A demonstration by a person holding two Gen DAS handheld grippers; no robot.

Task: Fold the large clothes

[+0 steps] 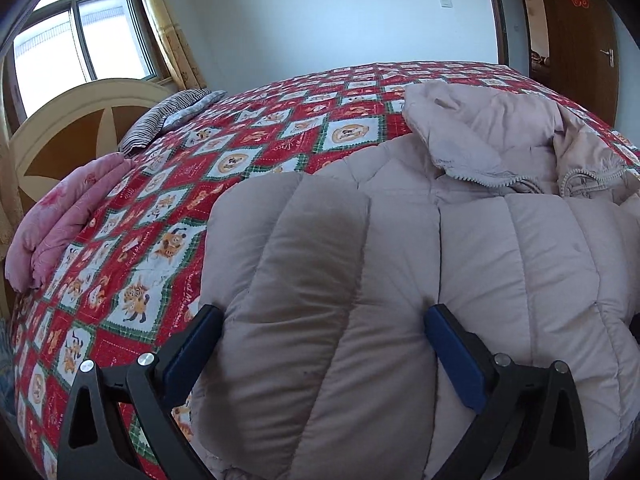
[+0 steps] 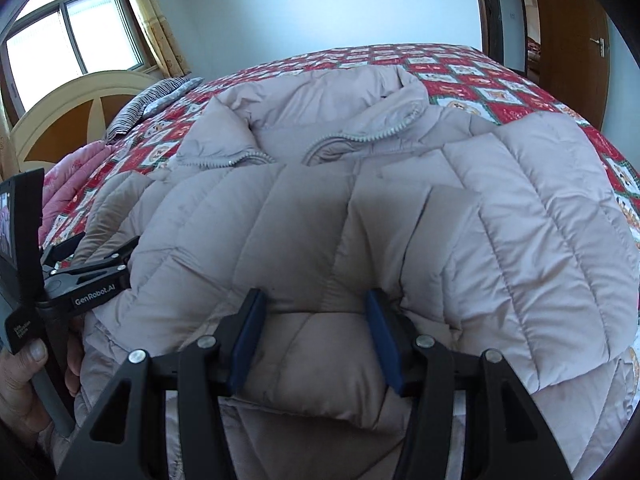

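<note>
Gripping the near edge of the pale beige quilted puffer jacket (image 2: 360, 208), we have both tools set on its hem end, the jacket lying spread on the bed with the red patchwork cartoon-print quilt (image 1: 168, 184), its zipped collar pointing away from us. Our left gripper (image 1: 324, 344) straddles a fat padded section at the jacket's left edge, fingers wide apart with the padding bulging between them and pressing on both pads; our right gripper (image 2: 316, 336) has a narrower bunch of hem pinched between its fingers. We judge this the start of a fold: the lower hem taken up, ready to be carried toward the collar. Next we should close the left fingers firmly, then lift both sides evenly so the slippery padding does not slump.
</note>
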